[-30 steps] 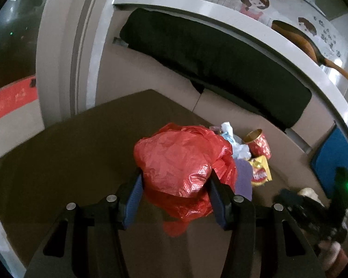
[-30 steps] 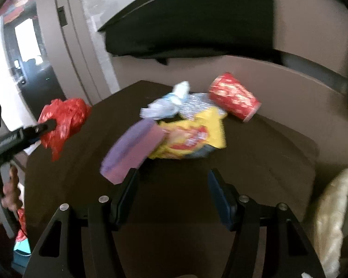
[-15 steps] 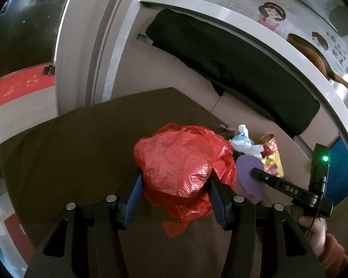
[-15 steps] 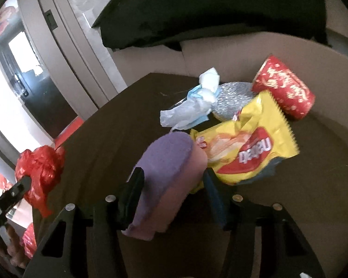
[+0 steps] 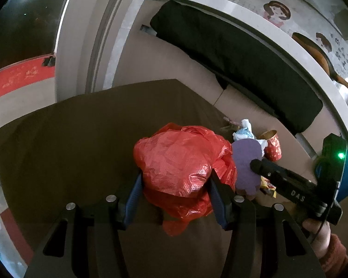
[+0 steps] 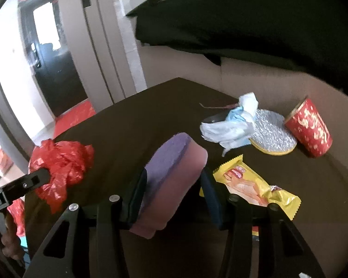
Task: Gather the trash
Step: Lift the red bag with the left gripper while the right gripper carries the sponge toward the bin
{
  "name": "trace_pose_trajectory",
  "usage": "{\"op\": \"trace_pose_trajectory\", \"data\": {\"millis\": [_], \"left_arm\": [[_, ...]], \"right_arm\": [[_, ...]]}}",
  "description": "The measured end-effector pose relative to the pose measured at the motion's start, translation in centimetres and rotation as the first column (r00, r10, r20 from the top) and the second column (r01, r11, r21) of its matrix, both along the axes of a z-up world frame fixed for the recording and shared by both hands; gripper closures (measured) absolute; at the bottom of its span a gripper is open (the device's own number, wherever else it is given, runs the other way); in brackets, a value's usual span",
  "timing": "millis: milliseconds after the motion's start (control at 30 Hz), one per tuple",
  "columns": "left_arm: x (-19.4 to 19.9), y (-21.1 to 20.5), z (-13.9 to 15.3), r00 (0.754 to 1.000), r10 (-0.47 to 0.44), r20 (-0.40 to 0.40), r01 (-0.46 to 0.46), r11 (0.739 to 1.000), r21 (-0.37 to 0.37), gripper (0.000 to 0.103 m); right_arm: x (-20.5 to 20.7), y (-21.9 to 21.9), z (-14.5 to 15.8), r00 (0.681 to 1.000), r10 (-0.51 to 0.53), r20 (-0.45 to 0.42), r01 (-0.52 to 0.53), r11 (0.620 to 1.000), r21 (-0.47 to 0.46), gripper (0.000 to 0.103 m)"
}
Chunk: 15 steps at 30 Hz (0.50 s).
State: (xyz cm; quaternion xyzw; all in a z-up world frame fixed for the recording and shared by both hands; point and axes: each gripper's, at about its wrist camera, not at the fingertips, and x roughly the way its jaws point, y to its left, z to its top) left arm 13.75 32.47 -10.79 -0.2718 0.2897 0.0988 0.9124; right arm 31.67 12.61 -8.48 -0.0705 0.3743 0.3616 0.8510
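Sponge point(image 6: 174, 176) between closing right hand-held gripper point(image 6: 174, 186)

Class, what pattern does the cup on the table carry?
The cup is red with gold markings, clearest in the right wrist view.

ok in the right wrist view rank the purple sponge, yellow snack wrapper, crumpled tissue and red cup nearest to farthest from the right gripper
1. purple sponge, between the closing right gripper jaws
2. yellow snack wrapper, just right
3. crumpled tissue, beyond, centre-right
4. red cup, far right, by the wall
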Motion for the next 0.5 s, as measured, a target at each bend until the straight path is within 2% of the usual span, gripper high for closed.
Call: {"op": "trace_pose_trajectory", "data": {"millis": [133, 267, 500], "left_arm": [[0.0, 0.0, -0.1, 1.000, 0.000, -0.003, 0.000, 1.000, -0.004, 0.048], [0.1, 0.1, -0.1, 1.000, 0.001, -0.008, -0.001, 1.000, 0.003, 0.048], [0.3, 0.2, -0.5, 1.000, 0.001, -0.018, 0.000, 1.000, 0.008, 0.048]], "right_arm": [[-0.9, 0.8, 0.1, 0.999, 0.033, 0.018, -0.033, 0.999, -0.016, 0.057], [-0.7, 1.4, -0.3, 1.000, 0.021, 0.019, -0.020, 0.999, -0.040, 0.057], [0.9, 2.0, -1.1, 0.998, -0.021, -0.054, 0.020, 1.000, -0.013, 0.057]]}}
